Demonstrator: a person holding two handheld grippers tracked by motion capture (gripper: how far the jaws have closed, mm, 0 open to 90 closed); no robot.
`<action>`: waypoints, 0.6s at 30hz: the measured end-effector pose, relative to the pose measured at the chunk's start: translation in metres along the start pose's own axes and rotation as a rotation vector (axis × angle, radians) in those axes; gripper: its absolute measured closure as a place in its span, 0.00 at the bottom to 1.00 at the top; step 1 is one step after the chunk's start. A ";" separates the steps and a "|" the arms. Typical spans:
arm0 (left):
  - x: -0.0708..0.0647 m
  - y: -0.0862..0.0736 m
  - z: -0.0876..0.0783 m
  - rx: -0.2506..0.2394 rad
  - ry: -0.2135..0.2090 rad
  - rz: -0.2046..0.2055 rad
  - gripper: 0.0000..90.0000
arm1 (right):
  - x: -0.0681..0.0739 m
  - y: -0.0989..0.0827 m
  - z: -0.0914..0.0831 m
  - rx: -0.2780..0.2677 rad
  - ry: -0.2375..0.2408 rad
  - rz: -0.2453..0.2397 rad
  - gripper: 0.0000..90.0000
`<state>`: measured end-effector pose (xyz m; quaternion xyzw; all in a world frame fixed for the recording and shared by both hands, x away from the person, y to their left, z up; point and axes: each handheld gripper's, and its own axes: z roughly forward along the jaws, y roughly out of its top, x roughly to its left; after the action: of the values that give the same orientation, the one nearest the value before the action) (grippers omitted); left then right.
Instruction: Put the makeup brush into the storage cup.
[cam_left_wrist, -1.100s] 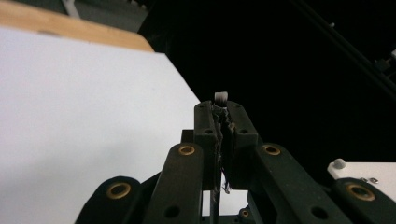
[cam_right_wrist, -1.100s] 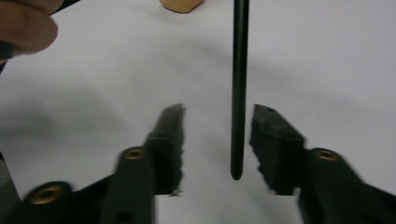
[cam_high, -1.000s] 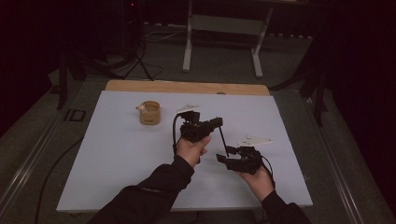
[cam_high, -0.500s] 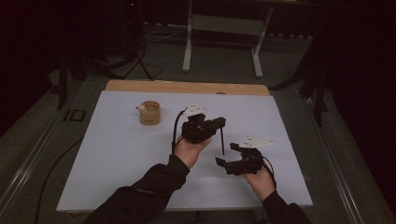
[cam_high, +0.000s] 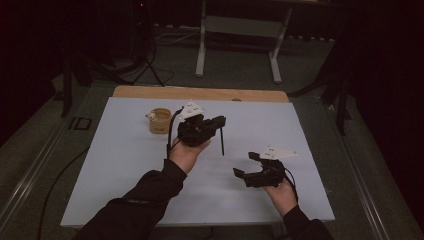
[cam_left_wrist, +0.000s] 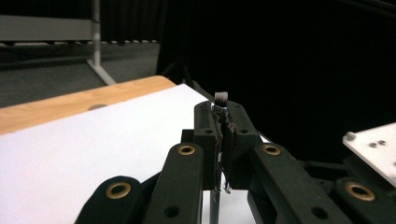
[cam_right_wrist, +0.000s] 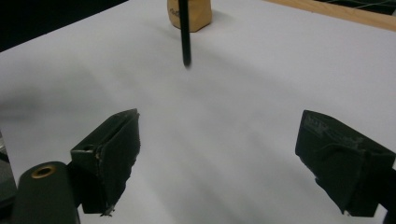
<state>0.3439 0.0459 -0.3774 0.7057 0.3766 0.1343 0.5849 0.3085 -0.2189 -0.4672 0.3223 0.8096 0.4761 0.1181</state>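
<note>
Count, high view: two grippers, the left gripper at frame centre and the right gripper at lower right. One thin black stick, centre. One tan cup, upper left. One white table.

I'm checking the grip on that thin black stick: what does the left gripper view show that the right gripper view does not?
The left gripper view shows the left gripper with jaws shut on the thin black stick, whose top end pokes above them. The right gripper view shows the right gripper with open jaws, the stick's lower tip above the table, and a tan cup behind it. Both show the stick and the white table.
</note>
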 end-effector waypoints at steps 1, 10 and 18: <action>0.002 0.002 -0.003 -0.005 0.008 0.003 0.95 | 0.000 0.000 0.000 0.000 0.000 0.000 0.15; 0.020 0.025 -0.029 -0.049 0.075 0.036 0.95 | 0.000 -0.001 -0.003 -0.002 0.012 0.008 0.16; 0.038 0.038 -0.044 -0.078 0.136 0.063 0.95 | 0.000 -0.002 -0.006 -0.021 0.019 -0.017 0.16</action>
<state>0.3560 0.1024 -0.3392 0.6830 0.3878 0.2149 0.5805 0.3046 -0.2237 -0.4656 0.3095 0.8084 0.4866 0.1179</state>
